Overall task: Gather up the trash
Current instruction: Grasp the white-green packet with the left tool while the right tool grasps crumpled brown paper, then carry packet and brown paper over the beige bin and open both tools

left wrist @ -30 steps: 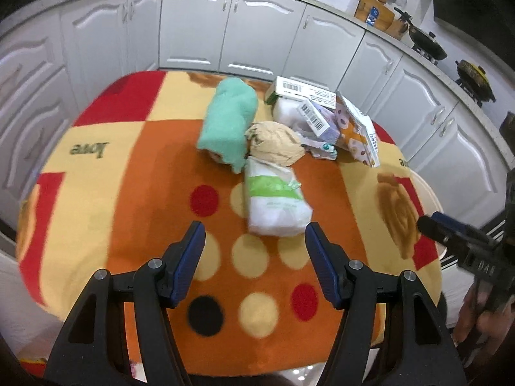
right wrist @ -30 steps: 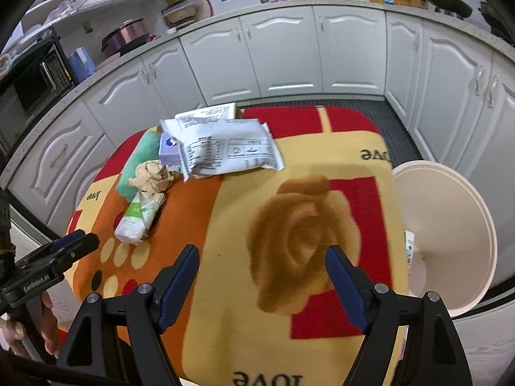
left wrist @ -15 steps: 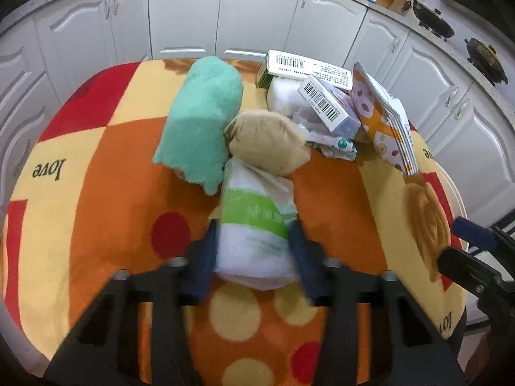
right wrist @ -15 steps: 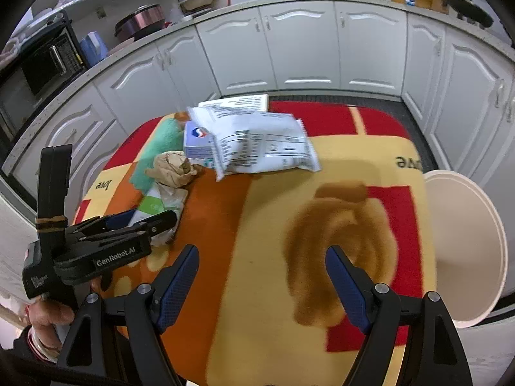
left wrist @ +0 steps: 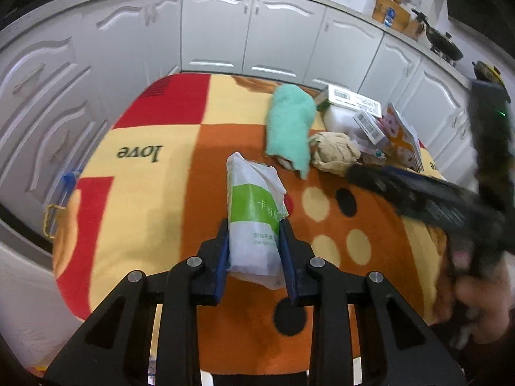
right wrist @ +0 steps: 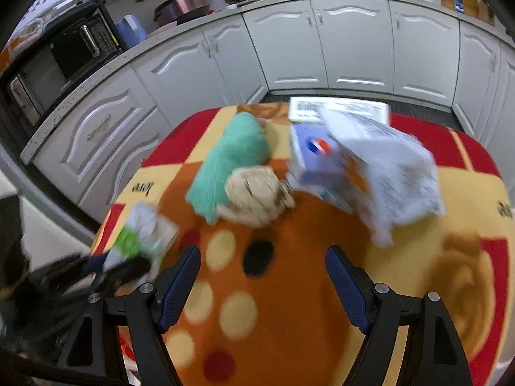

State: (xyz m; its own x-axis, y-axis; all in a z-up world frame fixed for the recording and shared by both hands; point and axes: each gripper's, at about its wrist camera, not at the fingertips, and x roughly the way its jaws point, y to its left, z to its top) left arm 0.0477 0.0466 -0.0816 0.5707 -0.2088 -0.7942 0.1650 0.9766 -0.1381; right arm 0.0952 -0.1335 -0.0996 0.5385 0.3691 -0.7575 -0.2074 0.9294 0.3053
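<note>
My left gripper (left wrist: 254,241) is shut on a white and green tissue pack (left wrist: 252,212) and holds it lifted over the left part of the table. The pack also shows in the right wrist view (right wrist: 141,238), at the left. My right gripper (right wrist: 262,276) is open and empty above the orange middle of the tablecloth, facing the trash pile. The pile holds a crumpled brown paper ball (right wrist: 254,193), a mint green cloth (right wrist: 231,160), a blue and white carton (right wrist: 312,157) and a white printed bag (right wrist: 386,167). The right gripper appears blurred at the right of the left wrist view (left wrist: 418,193).
The table carries a red, yellow and orange patterned cloth (left wrist: 154,177). White kitchen cabinets (left wrist: 276,38) curve around it. A flat white box with a barcode (left wrist: 351,99) and a pink printed packet (left wrist: 402,135) lie at the far side of the pile.
My left gripper closed on the tissue pack and lifted it left, away from the pile. My right gripper moved in toward the pile; the view is motion blurred.
</note>
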